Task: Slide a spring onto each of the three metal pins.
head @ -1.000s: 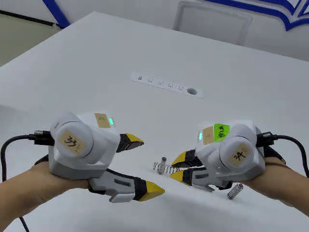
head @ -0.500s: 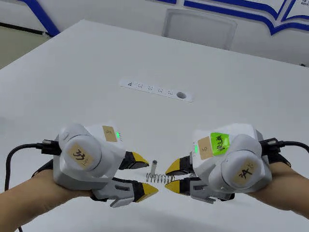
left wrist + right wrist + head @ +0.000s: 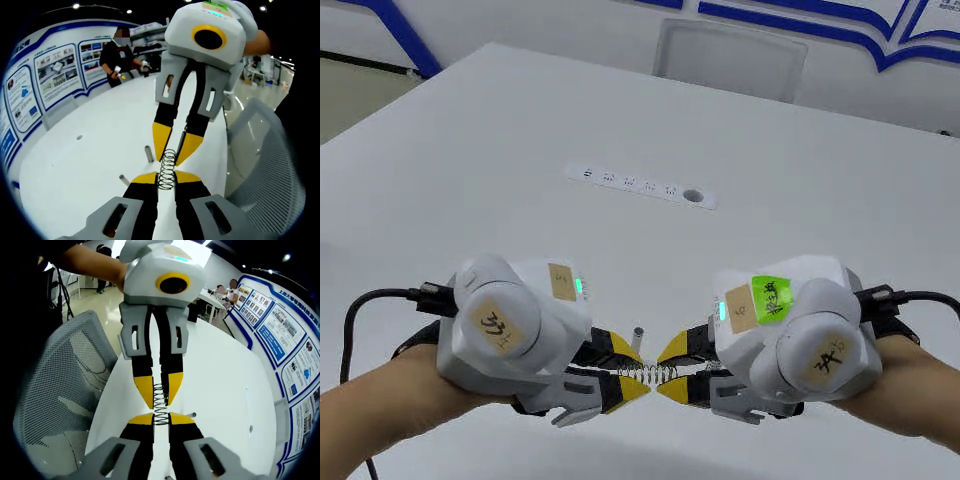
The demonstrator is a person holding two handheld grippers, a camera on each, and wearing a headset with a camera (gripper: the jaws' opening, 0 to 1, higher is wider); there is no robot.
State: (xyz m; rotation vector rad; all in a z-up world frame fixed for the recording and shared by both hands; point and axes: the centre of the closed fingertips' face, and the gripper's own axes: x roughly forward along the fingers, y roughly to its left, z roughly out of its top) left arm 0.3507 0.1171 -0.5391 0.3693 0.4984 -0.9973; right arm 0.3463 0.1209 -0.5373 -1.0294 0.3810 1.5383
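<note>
A small steel spring [image 3: 648, 376] hangs level between the two grippers, just above the white table [image 3: 520, 150]. My left gripper [image 3: 633, 370] is shut on its left end and my right gripper [image 3: 666, 370] is shut on its right end, tips almost touching. The left gripper view has my own jaws [image 3: 166, 177] pinching the spring [image 3: 166, 169], with the right gripper [image 3: 175, 150] facing them. In the right gripper view the spring [image 3: 160, 405] runs from my jaws [image 3: 161, 419] to the left gripper [image 3: 159, 389]. One metal pin [image 3: 637, 337] stands upright just behind the spring; two pins [image 3: 148, 153] [image 3: 122, 178] stand on the table.
A white power strip [image 3: 640, 187] lies mid-table. A chair [image 3: 730, 55] stands at the far edge and a mesh chair [image 3: 65, 385] beside the near edge. Black cables trail from both grippers. People [image 3: 120, 52] stand far off by the wall posters.
The left gripper has moved right and shut its jaws on the spring's free end. The right gripper has kept its hold. The camera has shifted slightly.
</note>
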